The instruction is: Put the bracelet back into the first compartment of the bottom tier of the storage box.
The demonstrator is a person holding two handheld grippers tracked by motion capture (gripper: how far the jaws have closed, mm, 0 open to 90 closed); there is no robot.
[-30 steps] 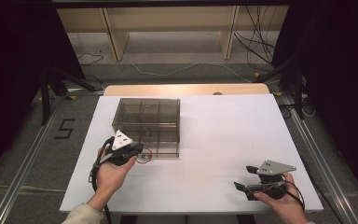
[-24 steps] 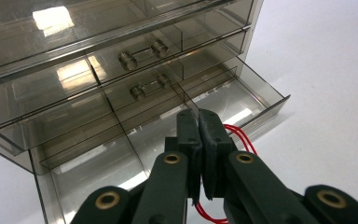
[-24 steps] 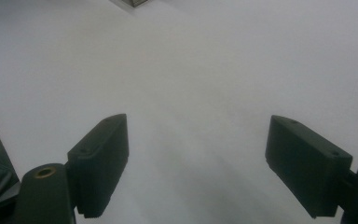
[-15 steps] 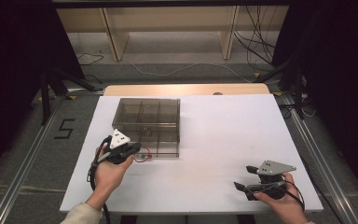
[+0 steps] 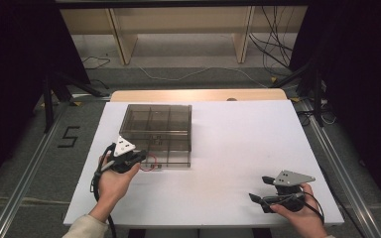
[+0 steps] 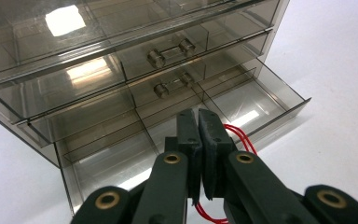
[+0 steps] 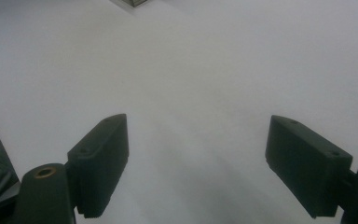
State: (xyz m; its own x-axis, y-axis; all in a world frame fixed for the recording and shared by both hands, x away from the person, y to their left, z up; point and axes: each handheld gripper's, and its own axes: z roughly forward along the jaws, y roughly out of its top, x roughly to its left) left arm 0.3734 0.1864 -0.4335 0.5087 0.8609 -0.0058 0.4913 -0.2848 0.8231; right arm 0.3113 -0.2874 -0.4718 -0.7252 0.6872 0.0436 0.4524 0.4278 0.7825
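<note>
Two grippers rest over a broad white table (image 5: pixel 218 148), smooth and matte. Toward its far left stands a smoky, see-through plastic drawer cabinet (image 5: pixel 156 126), boxy, with thin dividers and small clear bar handles. Its lowest drawer (image 6: pixel 242 109) is pulled out toward you, a shallow open tray split into compartments. Your left gripper (image 5: pixel 140 157) sits just at that drawer's near edge, its black jaws pressed together on a thin red rubber band (image 6: pixel 240 137), which loops out beside the pads. The open drawer lies directly ahead of and below those jaws, so the band is likely bound for a compartment there; the left hand is by far the nearer one. Your right gripper (image 5: pixel 262 189) rests well apart at the near right corner, its jaws spread wide over bare table, holding nothing.
</note>
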